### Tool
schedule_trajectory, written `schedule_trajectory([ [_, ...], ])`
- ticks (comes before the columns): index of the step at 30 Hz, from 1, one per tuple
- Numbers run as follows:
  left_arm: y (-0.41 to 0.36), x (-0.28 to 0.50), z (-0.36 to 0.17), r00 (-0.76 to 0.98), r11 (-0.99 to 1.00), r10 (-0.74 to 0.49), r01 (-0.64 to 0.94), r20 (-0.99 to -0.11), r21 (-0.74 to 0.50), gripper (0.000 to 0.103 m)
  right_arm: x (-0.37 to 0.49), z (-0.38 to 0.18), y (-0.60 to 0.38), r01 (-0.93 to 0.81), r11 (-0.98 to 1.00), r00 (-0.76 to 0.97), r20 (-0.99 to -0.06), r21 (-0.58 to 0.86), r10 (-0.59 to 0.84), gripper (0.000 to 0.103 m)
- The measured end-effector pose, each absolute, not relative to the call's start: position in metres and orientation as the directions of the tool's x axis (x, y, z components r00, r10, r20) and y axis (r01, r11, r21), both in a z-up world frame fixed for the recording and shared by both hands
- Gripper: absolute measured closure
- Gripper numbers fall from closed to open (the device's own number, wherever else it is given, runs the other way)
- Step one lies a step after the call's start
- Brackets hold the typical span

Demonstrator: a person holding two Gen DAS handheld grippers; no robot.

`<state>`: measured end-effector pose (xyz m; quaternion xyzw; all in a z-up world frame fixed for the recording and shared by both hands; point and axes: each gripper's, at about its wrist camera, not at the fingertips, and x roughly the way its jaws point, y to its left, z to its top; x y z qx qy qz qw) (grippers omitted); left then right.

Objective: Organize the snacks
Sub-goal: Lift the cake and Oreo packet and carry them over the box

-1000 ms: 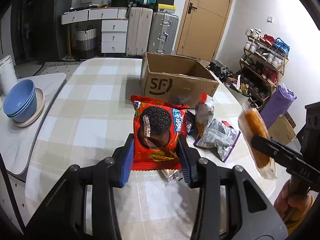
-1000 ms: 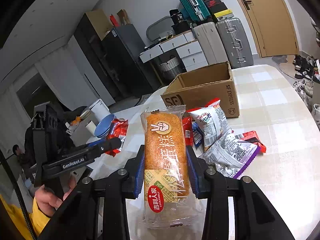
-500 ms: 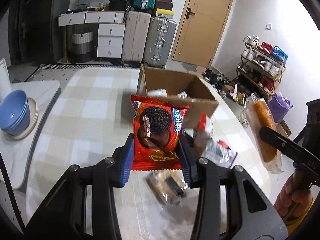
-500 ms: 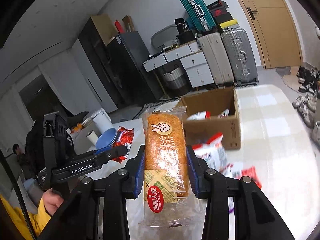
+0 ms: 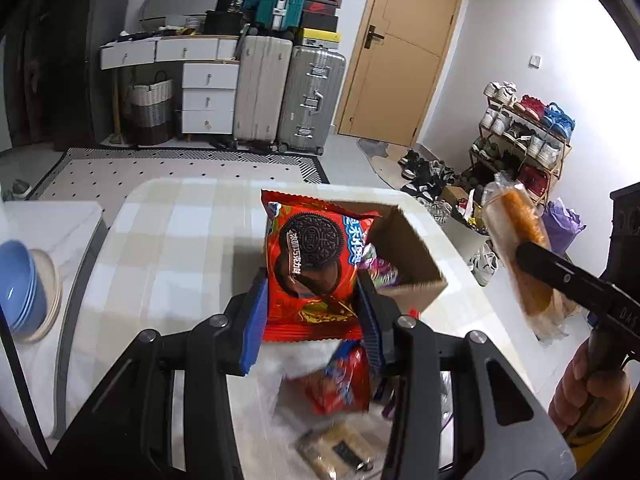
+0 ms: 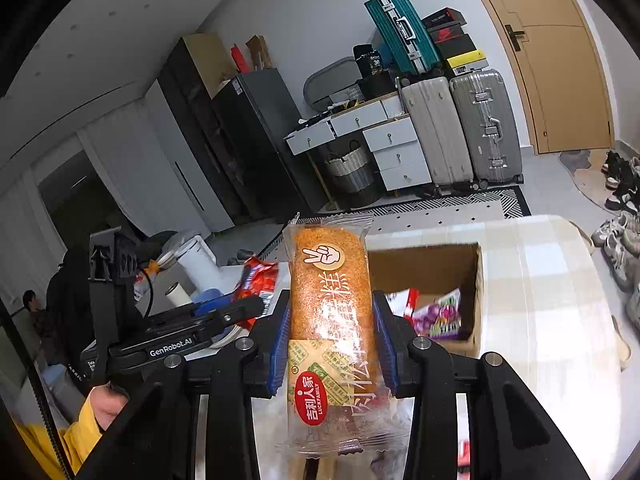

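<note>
Two grippers each pinch a snack: left gripper (image 5: 312, 300) grips a red cookie packet (image 5: 312, 264), right gripper (image 6: 332, 340) an orange cake bar in clear wrap (image 6: 332, 320), above an open cardboard box (image 6: 476, 280).

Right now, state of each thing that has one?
Left gripper: shut on cookie pack, held upright.
Right gripper: shut on cake bar, held upright.
Cardboard box: open, snack packs inside.
Door: closed.
Drawers: closed.
</note>
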<state>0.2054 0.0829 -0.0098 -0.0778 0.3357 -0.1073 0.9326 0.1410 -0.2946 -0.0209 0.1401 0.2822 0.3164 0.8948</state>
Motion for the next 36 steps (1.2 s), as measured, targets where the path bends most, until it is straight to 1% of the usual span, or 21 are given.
schedule_trajectory([
  [5, 0.064, 0.261, -0.001, 0.749, 0.969, -0.246, 0.175, -0.616, -0.174, 0.065, 0.177, -0.014, -0.288, -0.476, 0.762, 0.631, -0.433, 0.439, 0.643, 0.065],
  [8, 0.055, 0.299, -0.003, 0.710, 0.957, -0.290, 0.202, -0.641, -0.210, 0.065, 0.200, -0.016, -0.285, -0.464, 0.774, 0.632, -0.452, 0.430, 0.630, 0.065],
  [17, 0.029, 0.377, -0.026, 0.664, 0.957, -0.291, 0.208, -0.689, -0.204, 0.065, 0.260, -0.040, -0.279, -0.415, 0.793, 0.600, -0.522, 0.445, 0.607, 0.065],
  [26, 0.009, 0.430, -0.060, 0.619, 0.955, -0.295, 0.215, -0.728, -0.205, 0.065, 0.284, -0.066, -0.278, -0.384, 0.800, 0.574, -0.559, 0.462, 0.598, 0.065],
  [36, -0.003, 0.453, -0.083, 0.595, 0.954, -0.296, 0.222, -0.747, -0.200, 0.065, 0.290, -0.082, -0.279, -0.366, 0.807, 0.562, -0.581, 0.464, 0.589, 0.065],
])
